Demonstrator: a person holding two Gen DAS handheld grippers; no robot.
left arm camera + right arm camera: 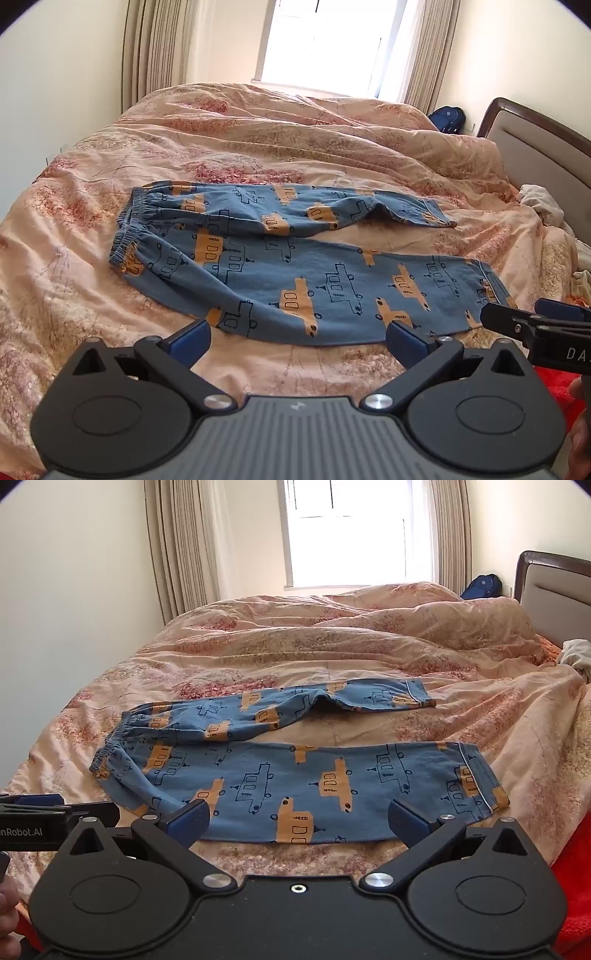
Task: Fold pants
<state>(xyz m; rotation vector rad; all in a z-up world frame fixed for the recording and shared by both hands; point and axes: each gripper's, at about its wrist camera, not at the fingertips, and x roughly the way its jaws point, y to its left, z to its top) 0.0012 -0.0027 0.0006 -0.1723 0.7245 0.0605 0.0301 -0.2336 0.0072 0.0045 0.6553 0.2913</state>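
Note:
Blue pants (258,258) with an orange vehicle print lie spread on the bed, waistband to the left, both legs running right and apart. They also show in the right wrist view (295,775). My left gripper (297,338) is open and empty, its blue fingers just short of the near leg's front edge. My right gripper (297,818) is open and empty, hovering at the near leg's front edge close to the cuff. The right gripper also shows from the side in the left wrist view (535,317), next to the near cuff.
A rumpled pink floral duvet (295,140) covers the bed. A brown padded headboard (554,587) stands at the right, with crumpled white cloth (576,651) beside it. A blue backpack (482,587) sits near the window. Red fabric (576,867) lies at the near right.

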